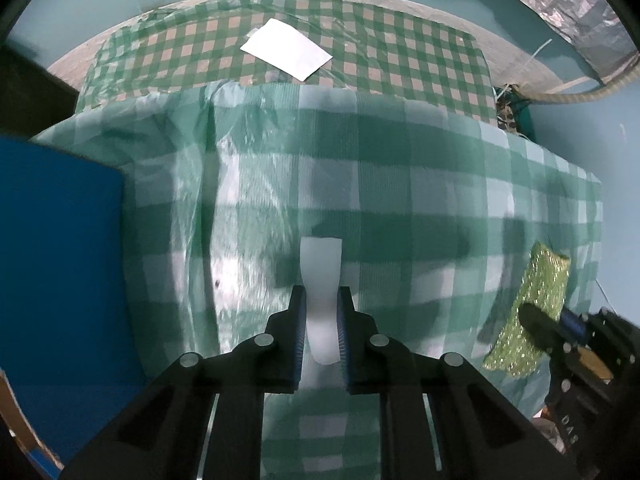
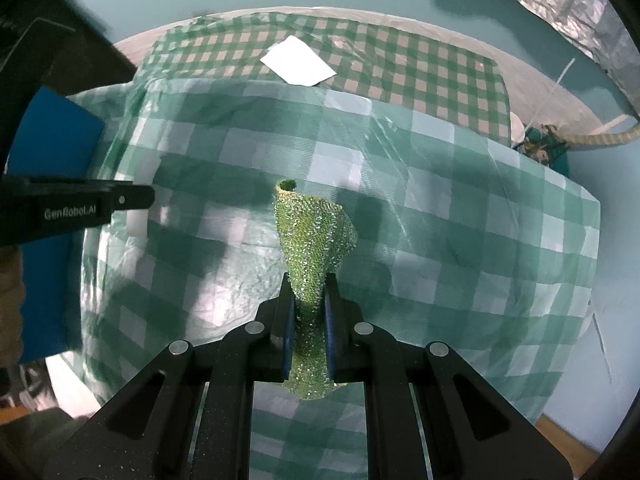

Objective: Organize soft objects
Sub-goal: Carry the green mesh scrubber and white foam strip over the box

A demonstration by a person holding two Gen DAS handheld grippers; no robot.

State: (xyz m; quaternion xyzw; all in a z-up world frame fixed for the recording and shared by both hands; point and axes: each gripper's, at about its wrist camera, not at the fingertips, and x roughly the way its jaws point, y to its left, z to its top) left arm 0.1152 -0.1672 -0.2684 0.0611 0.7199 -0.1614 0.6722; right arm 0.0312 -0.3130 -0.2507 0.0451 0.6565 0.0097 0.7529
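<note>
My left gripper [image 1: 322, 320] had its jaws clamped on a white foam strip [image 1: 321, 280], squeezed thin; the right gripper [image 2: 307, 312] pinched a glittery green scrub sponge [image 2: 312, 236]. Both hung light and floppy above the checked table [image 1: 440, 200]; mid-body grips seemed secure.

Your left black plastic gripper [image 1: 322, 300] and right black plastic gripper [image 2: 308, 292] share round silver screws, blue ribbed pads [image 2: 329, 332], triangular cutouts; one side reads "GenRobot.AI".
</note>
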